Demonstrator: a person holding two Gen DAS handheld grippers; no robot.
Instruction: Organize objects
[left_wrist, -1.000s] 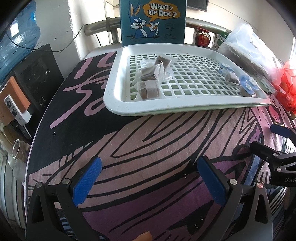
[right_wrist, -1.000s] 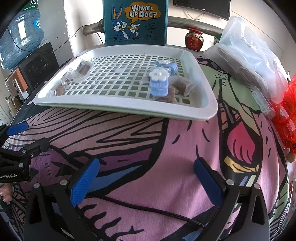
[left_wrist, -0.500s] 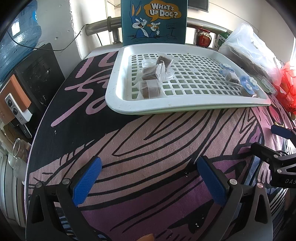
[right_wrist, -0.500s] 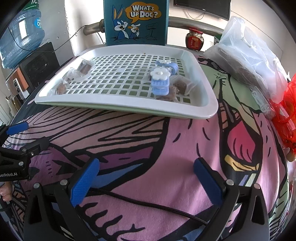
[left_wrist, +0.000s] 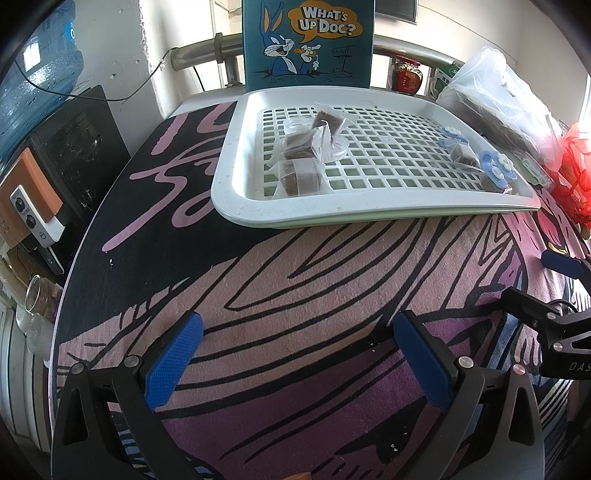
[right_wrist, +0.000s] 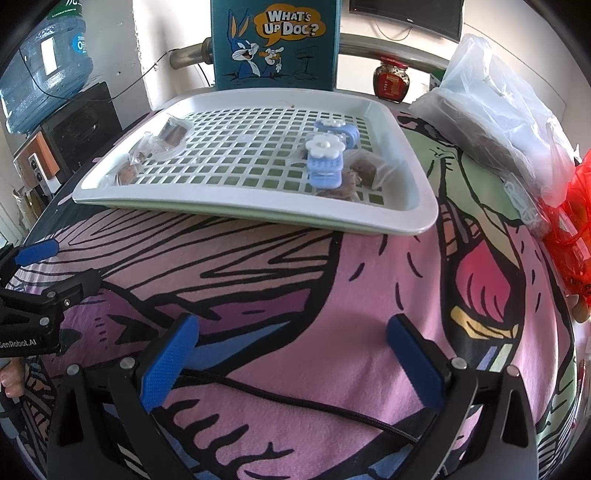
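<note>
left wrist view: left claw (left_wrist: 295, 354) is hovering spread and empty over the bench (left_wrist: 332, 258); wrapped brown cubes (left_wrist: 301, 162) are lying in the tray (left_wrist: 258, 206), well ahead.
handling: packets are looking light and crinkly, probably slippery; pinching the cube body seems best.
right wrist view: right claw (right_wrist: 291, 354) is gaping, holding nothing; blue flower clips (right_wrist: 325, 162) are sitting in the tray's right half, well ahead.
</note>
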